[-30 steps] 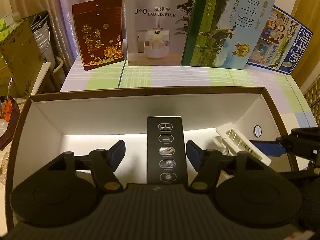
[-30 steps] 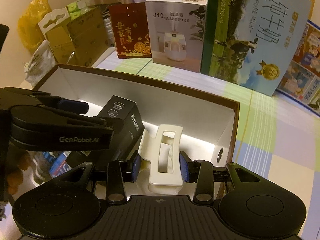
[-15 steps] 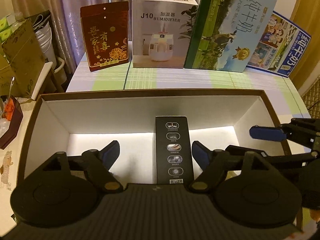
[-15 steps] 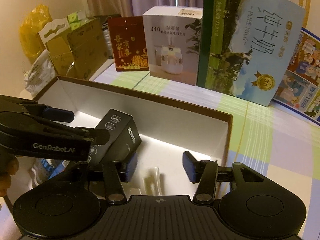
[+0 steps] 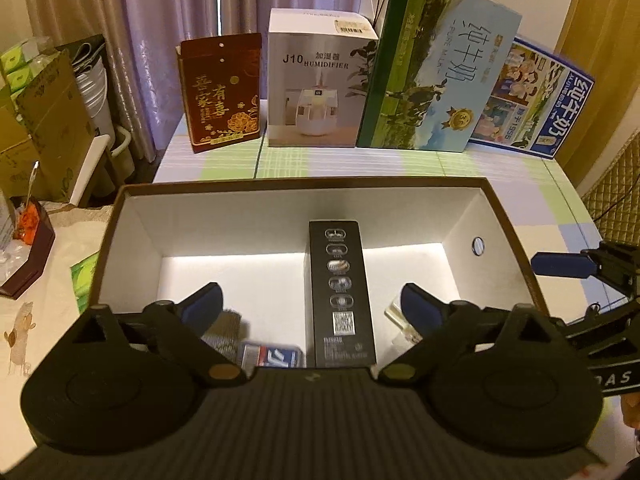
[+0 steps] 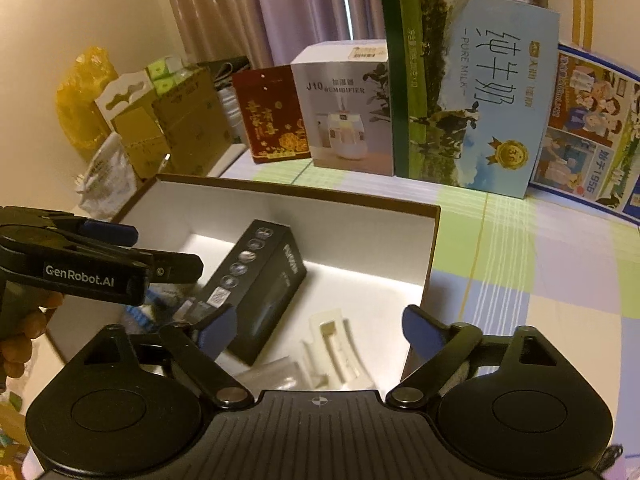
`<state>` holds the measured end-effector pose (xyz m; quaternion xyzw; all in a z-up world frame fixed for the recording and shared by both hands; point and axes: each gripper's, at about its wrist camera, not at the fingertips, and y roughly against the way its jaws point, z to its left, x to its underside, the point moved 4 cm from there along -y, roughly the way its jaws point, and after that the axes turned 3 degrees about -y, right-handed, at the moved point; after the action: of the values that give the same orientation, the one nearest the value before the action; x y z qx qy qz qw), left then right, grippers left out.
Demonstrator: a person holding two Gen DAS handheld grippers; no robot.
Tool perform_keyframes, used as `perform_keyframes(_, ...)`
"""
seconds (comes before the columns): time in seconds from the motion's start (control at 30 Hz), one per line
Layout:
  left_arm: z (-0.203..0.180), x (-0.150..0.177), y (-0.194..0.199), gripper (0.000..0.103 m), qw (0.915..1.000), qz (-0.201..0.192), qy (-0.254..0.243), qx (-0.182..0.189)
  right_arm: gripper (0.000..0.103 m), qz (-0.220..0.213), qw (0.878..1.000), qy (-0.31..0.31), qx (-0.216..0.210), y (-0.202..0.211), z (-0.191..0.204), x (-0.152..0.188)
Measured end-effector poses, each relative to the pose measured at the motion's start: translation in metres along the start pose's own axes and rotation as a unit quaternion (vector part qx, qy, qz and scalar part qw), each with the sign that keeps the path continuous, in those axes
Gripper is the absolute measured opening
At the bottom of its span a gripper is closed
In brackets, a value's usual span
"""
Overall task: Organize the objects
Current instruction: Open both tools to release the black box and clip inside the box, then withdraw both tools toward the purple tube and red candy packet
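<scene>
Left wrist view: the left gripper (image 5: 312, 304) has just been opening and stands spread wide above the brown-rimmed, white-lined cardboard box (image 5: 224, 236), its pads clear of the long black carton with icon print (image 5: 342, 292) lying flat between them on the box floor. A small blue-and-white packet (image 5: 270, 356) lies beside that carton.

Right wrist view: the right gripper (image 6: 316, 326) has also just been opening, jaws spread, pinching nothing; the white plastic hair claw clip (image 6: 338, 350) lies below it in the box, beside the black carton
</scene>
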<state>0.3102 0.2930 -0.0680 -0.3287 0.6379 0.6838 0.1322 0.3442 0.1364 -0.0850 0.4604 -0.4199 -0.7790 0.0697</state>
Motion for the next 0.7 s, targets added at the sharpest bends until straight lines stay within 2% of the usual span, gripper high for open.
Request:
perform_keyframes(0.3,-0.002,0.023,0.042,0.095,0.9995,-0.010,0.020,-0.022,0.098,-0.008,1.000,-0.021,-0.012,0.032,0.008,0.017)
perform_keyframes(0.7,-0.012,0.063,0.079,0.095,0.9990,-0.003,0.042,-0.019,0.101,-0.008,0.999,-0.044,-0.017,0.067,0.015,0.046)
